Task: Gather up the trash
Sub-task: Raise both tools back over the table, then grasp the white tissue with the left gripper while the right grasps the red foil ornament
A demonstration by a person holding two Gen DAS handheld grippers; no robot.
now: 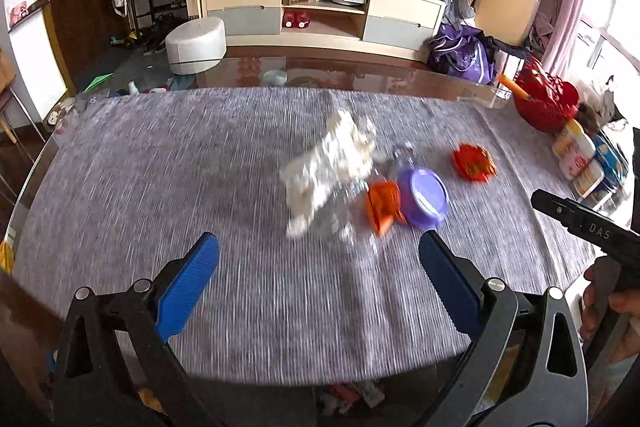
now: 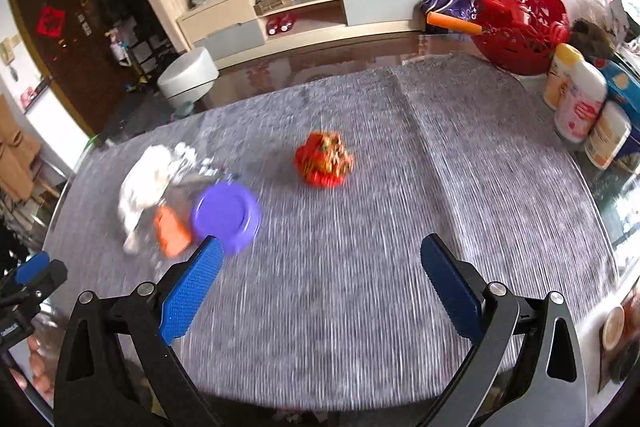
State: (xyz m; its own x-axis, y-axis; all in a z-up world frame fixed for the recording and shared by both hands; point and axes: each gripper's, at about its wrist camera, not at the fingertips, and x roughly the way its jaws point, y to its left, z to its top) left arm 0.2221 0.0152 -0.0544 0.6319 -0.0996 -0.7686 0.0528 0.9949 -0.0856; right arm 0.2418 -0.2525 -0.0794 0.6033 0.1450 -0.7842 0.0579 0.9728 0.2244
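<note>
On the grey cloth lies a heap of trash: crumpled white tissue (image 1: 332, 163) (image 2: 146, 183), a clear plastic wrapper (image 1: 344, 223), an orange scrap (image 1: 382, 205) (image 2: 172, 231) and a purple lid (image 1: 424, 203) (image 2: 226, 213). A crumpled red wrapper (image 1: 474, 163) (image 2: 324, 159) sits apart to the right. My left gripper (image 1: 318, 267) hangs open in front of the heap, nothing between its blue pads. In the right wrist view my right gripper (image 2: 322, 267) is open and holds nothing, with the lid just past its left pad (image 2: 192, 289) and the red wrapper ahead.
A red basket (image 2: 520, 27) with an orange stick (image 2: 454, 23) stands at the table's far right, and bottles (image 2: 580, 103) and boxes line the right edge. A white stool (image 1: 196, 43) and a TV cabinet (image 1: 320, 7) stand beyond the table. A hand (image 1: 612, 311) holds the right gripper.
</note>
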